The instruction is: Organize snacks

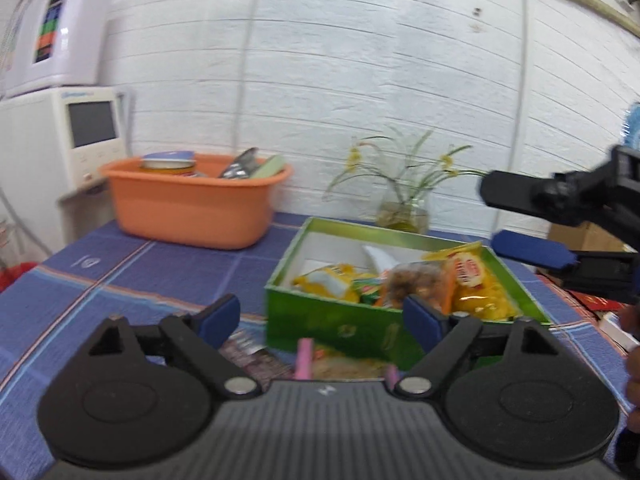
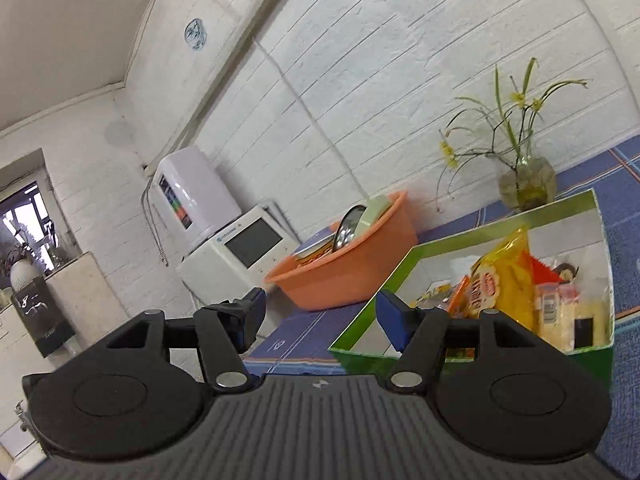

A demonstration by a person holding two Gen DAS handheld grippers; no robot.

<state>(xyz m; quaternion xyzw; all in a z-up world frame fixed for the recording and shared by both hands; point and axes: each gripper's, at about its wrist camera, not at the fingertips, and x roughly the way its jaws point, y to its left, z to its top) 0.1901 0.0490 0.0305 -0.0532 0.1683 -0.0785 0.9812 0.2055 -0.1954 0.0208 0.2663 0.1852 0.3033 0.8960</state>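
The left wrist camera looks level and close across the counter (image 1: pixel 120 264) toward the back wall, the right one, tilted, from the counter's right edge leftward; both share the green box (image 1: pixel 360 320) (image 2: pixel 400 280), orange tub (image 1: pixel 192 208) (image 2: pixel 352 276) and vase (image 1: pixel 404 212) (image 2: pixel 528 184).

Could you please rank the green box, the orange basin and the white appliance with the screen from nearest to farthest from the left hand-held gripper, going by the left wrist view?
1. Green box: just ahead of the left hand-held gripper, slightly right, snacks inside.
2. Orange basin: farther back on the left, on the blue tablecloth.
3. White appliance with the screen: far left, behind the basin, by the wall.
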